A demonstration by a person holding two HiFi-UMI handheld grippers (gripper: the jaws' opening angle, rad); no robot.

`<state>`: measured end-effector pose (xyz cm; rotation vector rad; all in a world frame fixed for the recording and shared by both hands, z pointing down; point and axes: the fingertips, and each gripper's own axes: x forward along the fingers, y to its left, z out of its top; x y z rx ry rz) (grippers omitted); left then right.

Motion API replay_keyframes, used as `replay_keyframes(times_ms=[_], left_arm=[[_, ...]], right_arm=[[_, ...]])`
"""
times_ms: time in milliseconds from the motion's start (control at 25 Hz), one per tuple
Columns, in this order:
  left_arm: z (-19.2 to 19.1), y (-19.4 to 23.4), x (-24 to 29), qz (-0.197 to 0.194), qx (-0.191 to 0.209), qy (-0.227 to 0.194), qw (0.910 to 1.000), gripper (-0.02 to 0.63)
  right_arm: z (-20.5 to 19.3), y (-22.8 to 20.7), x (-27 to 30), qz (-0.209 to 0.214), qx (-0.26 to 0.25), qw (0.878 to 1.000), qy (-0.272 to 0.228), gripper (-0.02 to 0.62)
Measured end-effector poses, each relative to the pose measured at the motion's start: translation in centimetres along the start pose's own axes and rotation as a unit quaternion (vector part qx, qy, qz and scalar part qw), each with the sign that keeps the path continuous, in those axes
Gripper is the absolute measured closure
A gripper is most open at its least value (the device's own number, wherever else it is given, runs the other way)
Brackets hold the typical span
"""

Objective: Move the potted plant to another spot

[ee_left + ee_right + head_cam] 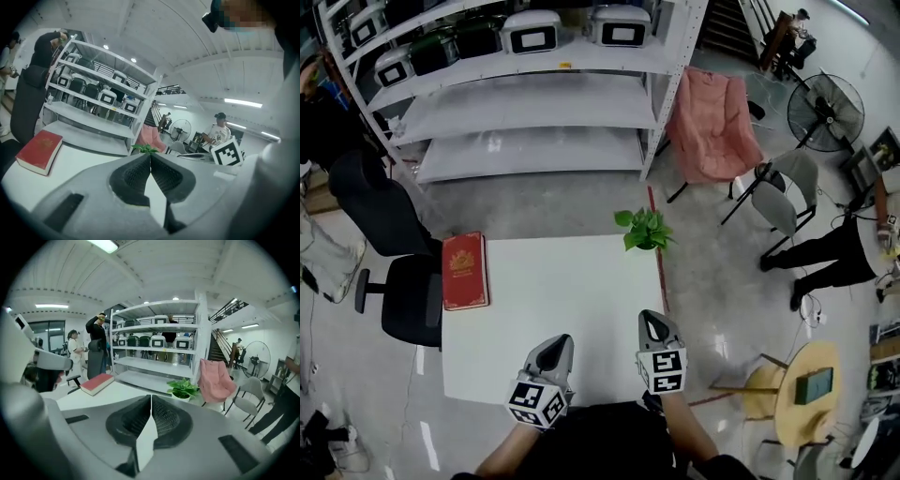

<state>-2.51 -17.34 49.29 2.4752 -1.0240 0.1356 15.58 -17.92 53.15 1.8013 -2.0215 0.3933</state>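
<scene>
Green potted plant (645, 230) sits well beyond right tool (652, 322), apparently untouched.

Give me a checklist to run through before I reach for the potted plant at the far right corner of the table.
1. The potted plant stands upright on the table: ok.
2. The left gripper is open for a grasp: not ok, jaws together, empty.
3. The right gripper is open: not ok, jaws together, empty.
4. The way from right gripper to plant is unobstructed: ok.
5. The red book lies apart from the plant: ok, at the left edge.
</scene>
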Motion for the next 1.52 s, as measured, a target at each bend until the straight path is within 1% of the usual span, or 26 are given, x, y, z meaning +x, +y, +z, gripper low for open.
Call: replay_keyframes(times_ms=[160,320,480,760,1000,1240,1520], left_arm=[[-0.3,-0.4,-1.2,-0.020,0.009,0.001,0.9998,0.589],[-0.7,-0.8,-2.2,-0.032,0.016,0.001,0.9994,0.589],[-1.2,-1.3,-2.7,-0.041,0.017,0.005,0.9990,0.589],[-1.6,-1.8,-3.2,-0.051,0.022,0.009,0.9984,0.589],[-1.7,-2.1,-3.4,-0.054,0.027,0.009,0.9981,0.589],[-1.6,-2.3,-3.4,-0.051,0.026,0.008,0.9983,0.589],[-1.8,-2.5,-3.0,-0.051,0.025,0.008,0.9983,0.589]], right_arm=[[0.6,3.0,-4.6,-0.007,0.047,0.998,-0.041,0.581],[0.6,5.5,-8.0,-0.006,0.065,0.996,-0.064,0.581],[0.1,6.9,-9.9,-0.005,0.083,0.994,-0.075,0.583],[0.1,7.4,-10.6,-0.013,0.090,0.993,-0.080,0.583],[-0.3,7.9,-10.7,-0.002,0.092,0.992,-0.082,0.584],[-0.1,7.7,-10.7,-0.001,0.090,0.992,-0.086,0.583],[-0.6,7.5,-10.3,0.004,0.087,0.993,-0.079,0.584]])
